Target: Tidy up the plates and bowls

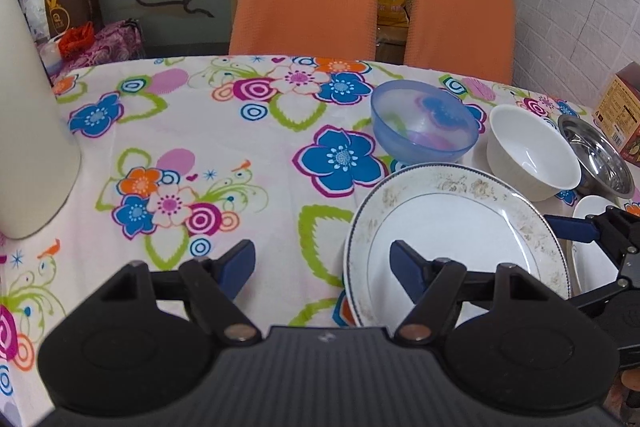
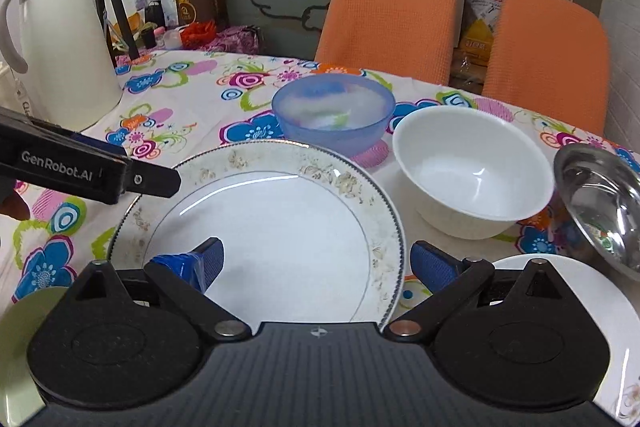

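Near, the right gripper [image 2: 316, 263] hangs spread wide over the patterned plate [image 2: 280, 227]; the left gripper [image 1: 322, 263], also spread, straddles that plate's left rim; farther: blue bowl [image 2: 334, 111], white bowl [image 2: 472, 171], steel bowl [image 2: 600, 203].

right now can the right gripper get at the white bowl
Probably yes: the right gripper is open over the patterned plate, and the white bowl sits just beyond to the right, empty, with nothing between.
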`<action>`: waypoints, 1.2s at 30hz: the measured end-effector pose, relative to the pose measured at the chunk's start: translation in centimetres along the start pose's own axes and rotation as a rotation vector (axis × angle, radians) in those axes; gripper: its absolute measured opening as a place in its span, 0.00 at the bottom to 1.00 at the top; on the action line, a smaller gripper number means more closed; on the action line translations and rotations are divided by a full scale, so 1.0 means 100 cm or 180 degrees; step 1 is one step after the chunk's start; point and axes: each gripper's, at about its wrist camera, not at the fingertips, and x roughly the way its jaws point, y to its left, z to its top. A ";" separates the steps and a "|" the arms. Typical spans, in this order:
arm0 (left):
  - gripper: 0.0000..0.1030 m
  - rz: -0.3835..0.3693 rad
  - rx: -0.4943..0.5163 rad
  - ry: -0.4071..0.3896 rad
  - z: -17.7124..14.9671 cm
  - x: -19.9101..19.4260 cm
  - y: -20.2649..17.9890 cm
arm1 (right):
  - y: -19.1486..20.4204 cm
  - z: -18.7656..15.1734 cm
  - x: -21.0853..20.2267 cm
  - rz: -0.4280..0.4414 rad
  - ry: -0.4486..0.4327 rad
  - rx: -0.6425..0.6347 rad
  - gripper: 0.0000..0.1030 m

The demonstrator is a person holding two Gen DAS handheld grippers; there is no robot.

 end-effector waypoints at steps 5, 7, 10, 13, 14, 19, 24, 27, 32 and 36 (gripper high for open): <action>0.71 -0.0023 0.0030 0.0026 -0.003 0.001 0.009 | 0.007 -0.002 0.009 -0.0092 0.0055 0.0065 0.87; 0.71 -0.0022 0.0027 0.0061 -0.003 0.004 0.009 | 0.009 -0.001 0.008 -0.0047 0.0031 0.0134 0.87; 0.71 -0.0052 0.0026 0.0125 -0.005 0.012 0.006 | 0.010 -0.002 0.008 0.0029 -0.0003 0.0124 0.85; 0.71 -0.0065 0.0067 0.0200 -0.007 0.023 0.000 | 0.011 -0.008 0.003 -0.0016 -0.0061 0.0097 0.85; 0.71 -0.0048 0.0096 0.0179 -0.008 0.025 -0.003 | 0.015 -0.009 0.003 -0.0010 -0.0051 0.0051 0.85; 0.71 -0.0100 0.0197 0.0144 -0.008 0.029 -0.012 | 0.020 -0.019 0.003 -0.0061 -0.0201 -0.0150 0.86; 0.70 -0.0143 0.0235 0.0122 -0.013 0.025 -0.013 | 0.022 -0.024 -0.001 -0.0110 -0.0318 -0.0158 0.88; 0.56 -0.0226 0.0282 0.0069 -0.015 0.023 -0.019 | 0.028 -0.023 0.001 -0.0192 -0.0328 -0.0102 0.88; 0.53 -0.0251 0.0301 0.0027 -0.017 0.021 -0.023 | 0.030 -0.023 0.004 -0.0244 -0.0359 -0.0078 0.89; 0.52 -0.0269 0.0315 0.0018 -0.018 0.020 -0.021 | 0.024 -0.026 0.001 -0.0160 -0.0335 -0.0089 0.87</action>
